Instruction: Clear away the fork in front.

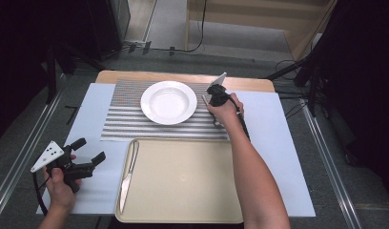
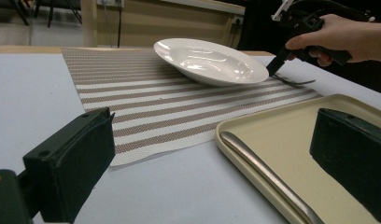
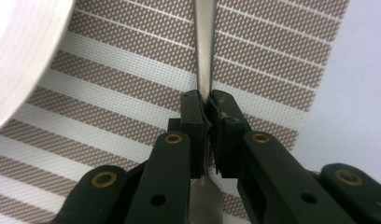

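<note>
Probably a lab recording bay: a small table [image 1: 259, 85] on grey floor [image 1: 173, 62], dark curtains [image 1: 21, 57] either side, cables [image 1: 197, 45] trailing beyond its far edge.

A white plate [image 1: 168, 102] on a brown-and-white striped placemat [image 1: 130, 125] (fine woven dots up close), a beige tray [image 1: 183, 181] holding a silver knife [image 1: 127, 175], black grippers, a pale blue-grey table cover [image 1: 273, 143].

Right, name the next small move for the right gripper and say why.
Probably open the jaws and lift away. The right gripper is clamped on the fork, which already seems to lie on the striped placemat just right of the white plate, where a fork could go in this setting.
</note>
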Tool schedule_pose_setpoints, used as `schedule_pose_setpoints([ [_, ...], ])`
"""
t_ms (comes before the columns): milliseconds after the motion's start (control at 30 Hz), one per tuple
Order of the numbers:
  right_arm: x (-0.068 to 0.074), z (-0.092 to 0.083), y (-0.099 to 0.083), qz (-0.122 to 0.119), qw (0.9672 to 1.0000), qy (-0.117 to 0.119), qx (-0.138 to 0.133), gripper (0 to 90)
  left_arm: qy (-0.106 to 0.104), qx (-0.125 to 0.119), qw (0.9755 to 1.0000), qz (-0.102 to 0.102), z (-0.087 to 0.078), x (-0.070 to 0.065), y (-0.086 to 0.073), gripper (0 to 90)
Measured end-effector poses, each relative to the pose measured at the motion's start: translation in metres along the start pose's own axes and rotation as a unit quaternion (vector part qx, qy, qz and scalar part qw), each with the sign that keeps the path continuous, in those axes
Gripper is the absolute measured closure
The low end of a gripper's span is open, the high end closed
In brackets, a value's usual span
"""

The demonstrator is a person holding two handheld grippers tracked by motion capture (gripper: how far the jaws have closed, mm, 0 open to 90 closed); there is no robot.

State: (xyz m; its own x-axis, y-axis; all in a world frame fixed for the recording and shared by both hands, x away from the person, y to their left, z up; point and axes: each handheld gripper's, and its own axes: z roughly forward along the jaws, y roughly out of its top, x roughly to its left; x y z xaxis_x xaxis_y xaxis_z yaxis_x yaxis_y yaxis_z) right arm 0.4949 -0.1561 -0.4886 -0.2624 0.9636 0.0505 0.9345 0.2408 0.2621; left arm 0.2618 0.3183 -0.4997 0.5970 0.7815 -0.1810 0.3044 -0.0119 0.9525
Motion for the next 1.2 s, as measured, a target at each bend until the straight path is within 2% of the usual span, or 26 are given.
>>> schedule_pose_setpoints([
  [33,0.0006,-0.0004,0.0006,-0.007,0.9999,0.000,-0.014,75.7,0.000,0.000,1.0000,0.000,0.0000,0.0000,0.0000,0.0],
  [133,0.0015,0.0000,0.0015,-0.011,0.9996,0.000,-0.027,75.4,0.001,0.000,1.0000,0.000,0.0001,0.0001,0.0000,0.0],
  [200,0.0033,0.0026,0.0022,-0.013,0.9995,-0.009,-0.026,79.7,0.001,0.000,1.0000,-0.001,0.0001,0.0001,0.0000,0.0],
  [333,0.0058,0.0042,0.0032,-0.020,0.9994,-0.017,-0.021,81.5,0.000,0.000,1.0000,-0.001,-0.0002,0.0006,-0.0001,0.0],
  [400,0.0035,0.0041,0.0032,-0.012,0.9996,-0.014,-0.020,85.1,0.000,0.000,1.0000,-0.001,-0.0002,0.0004,-0.0001,0.0],
  [533,0.0061,0.0040,0.0043,-0.008,0.9996,-0.022,-0.017,85.5,0.000,0.000,1.0000,-0.001,-0.0005,0.0002,-0.0001,0.0],
  [667,0.0053,0.0037,0.0033,-0.002,0.9996,-0.018,-0.019,85.9,0.000,0.000,1.0000,-0.001,-0.0003,0.0002,-0.0002,0.0],
  [800,0.0046,0.0016,-0.0001,-0.010,0.9992,-0.020,-0.034,86.6,-0.001,-0.001,1.0000,-0.001,0.0000,0.0003,-0.0001,0.0],
  [867,0.0025,-0.0041,-0.0011,-0.004,0.9987,-0.022,-0.045,90.0,0.000,0.000,1.0000,-0.001,0.0002,0.0001,0.0000,0.0],
  [900,-0.0005,-0.0057,-0.0014,0.002,0.9991,-0.001,-0.044,90.0,0.000,0.000,1.0000,0.000,0.0003,0.0002,0.0000,0.0],
  [933,-0.0008,-0.0051,-0.0020,-0.003,0.9994,0.000,-0.035,90.0,0.000,0.000,1.0000,0.000,0.0003,0.0001,0.0000,0.0],
  [967,0.0001,-0.0035,-0.0029,-0.011,0.9995,-0.011,-0.029,90.0,0.001,0.001,1.0000,0.002,0.0004,-0.0001,0.0000,0.0],
  [1133,-0.0024,-0.0007,-0.0051,0.002,0.9993,-0.007,-0.038,89.2,0.002,0.002,1.0000,0.004,0.0005,-0.0004,-0.0001,0.0],
  [1200,0.0011,0.0023,-0.0048,-0.011,0.9993,-0.021,-0.030,88.8,0.002,0.002,1.0000,0.003,0.0005,-0.0003,-0.0001,0.0],
])
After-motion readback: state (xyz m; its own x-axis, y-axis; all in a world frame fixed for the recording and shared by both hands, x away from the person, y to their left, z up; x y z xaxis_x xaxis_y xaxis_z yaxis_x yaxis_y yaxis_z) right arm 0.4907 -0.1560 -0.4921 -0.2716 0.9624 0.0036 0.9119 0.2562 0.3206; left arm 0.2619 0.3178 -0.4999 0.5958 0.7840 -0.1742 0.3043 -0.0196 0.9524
